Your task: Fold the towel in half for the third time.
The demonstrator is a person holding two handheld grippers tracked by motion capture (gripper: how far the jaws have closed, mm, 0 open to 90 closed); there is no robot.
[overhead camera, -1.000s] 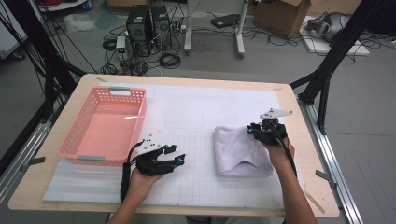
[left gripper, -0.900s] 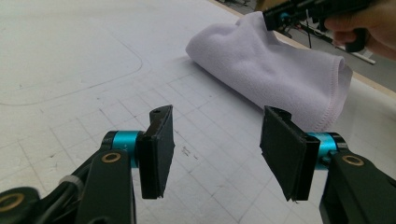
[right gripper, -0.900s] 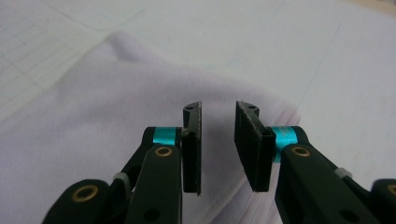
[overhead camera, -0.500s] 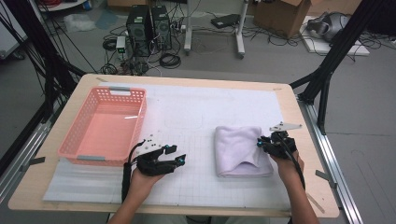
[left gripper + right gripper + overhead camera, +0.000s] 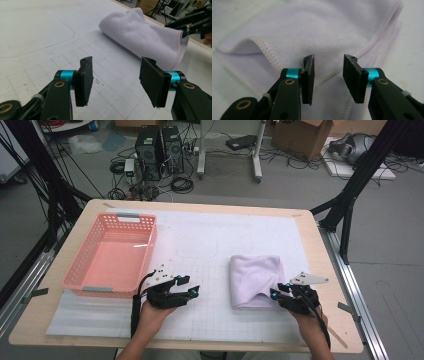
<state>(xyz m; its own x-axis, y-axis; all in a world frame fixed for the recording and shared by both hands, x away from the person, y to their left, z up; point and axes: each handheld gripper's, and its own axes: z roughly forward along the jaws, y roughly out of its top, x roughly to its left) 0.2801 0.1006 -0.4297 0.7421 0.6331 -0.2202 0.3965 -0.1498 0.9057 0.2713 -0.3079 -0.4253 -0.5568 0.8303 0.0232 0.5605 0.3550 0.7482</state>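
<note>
A folded pale lilac towel [image 5: 255,277] lies on the white mat, right of centre. My right gripper [image 5: 275,293] sits low at the towel's near right corner. In the right gripper view its jaws [image 5: 328,75] have just been opening; they stand apart over the stitched hems of the towel [image 5: 312,30] with nothing pinched between the pads. My left gripper [image 5: 192,289] rests on the mat beside the basket, open and empty [image 5: 115,80]. It points at the towel [image 5: 140,35], with the right gripper [image 5: 186,26] beyond it.
A pink plastic basket [image 5: 75,267] stands empty at the left of the table. A white gridded mat [image 5: 210,240] covers most of the wooden tabletop [image 5: 345,340]. Black frame posts flank the table, with computers and cables on the floor behind.
My right hand has slid along the towel's right side, from its far corner to its near corner, and sunk a little. Its jaws stand wider. The left hand has kept still.
</note>
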